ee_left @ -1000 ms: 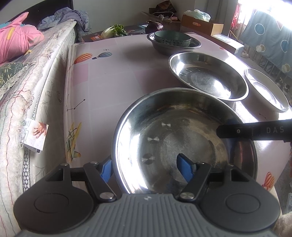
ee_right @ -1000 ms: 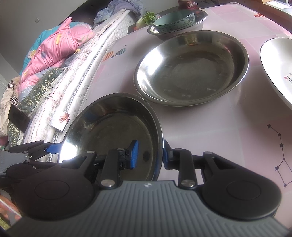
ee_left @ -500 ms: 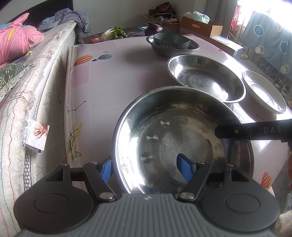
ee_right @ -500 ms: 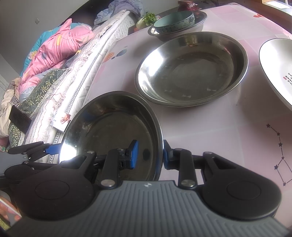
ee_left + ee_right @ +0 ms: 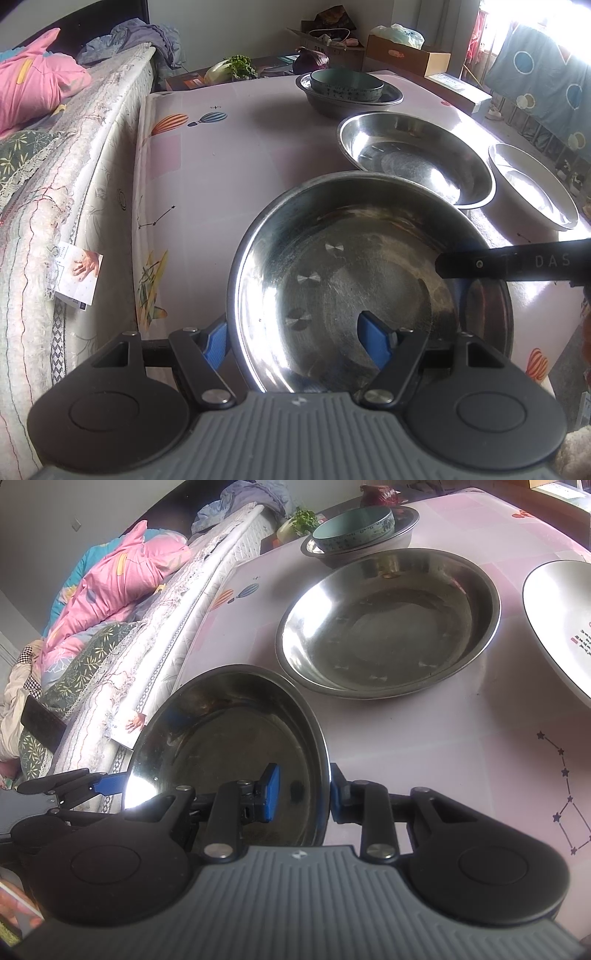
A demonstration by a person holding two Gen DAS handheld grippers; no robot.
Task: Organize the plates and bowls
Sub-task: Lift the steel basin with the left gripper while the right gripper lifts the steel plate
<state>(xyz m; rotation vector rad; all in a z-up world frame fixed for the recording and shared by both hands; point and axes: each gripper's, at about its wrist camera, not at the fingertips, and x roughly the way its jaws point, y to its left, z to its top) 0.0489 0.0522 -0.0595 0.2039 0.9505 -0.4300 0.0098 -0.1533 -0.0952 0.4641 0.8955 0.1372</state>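
Note:
A wide steel bowl (image 5: pixel 332 277) (image 5: pixel 229 738) is at the table's near edge, overhanging toward the bed. My right gripper (image 5: pixel 302 794) is shut on its right rim, one blue pad inside and one outside. One of its black fingers (image 5: pixel 517 262) shows across the rim in the left wrist view. My left gripper (image 5: pixel 293 339) stands open astride the bowl's left rim, with one pad outside the wall and the other well inside over the floor. Farther back lie a second steel bowl (image 5: pixel 413 162) (image 5: pixel 388 627), a white bowl (image 5: pixel 532 184) (image 5: pixel 554 620) and a teal bowl (image 5: pixel 347 83) (image 5: pixel 354 528) nested in a steel one.
The pink patterned table (image 5: pixel 221 166) (image 5: pixel 424 746) runs along a bed (image 5: pixel 74 166) (image 5: pixel 110 627) with pink bedding on the left. Vegetables (image 5: pixel 232 68) and cardboard boxes (image 5: pixel 406 55) stand beyond the table's far end. A blue cloth (image 5: pixel 546 85) hangs at the right.

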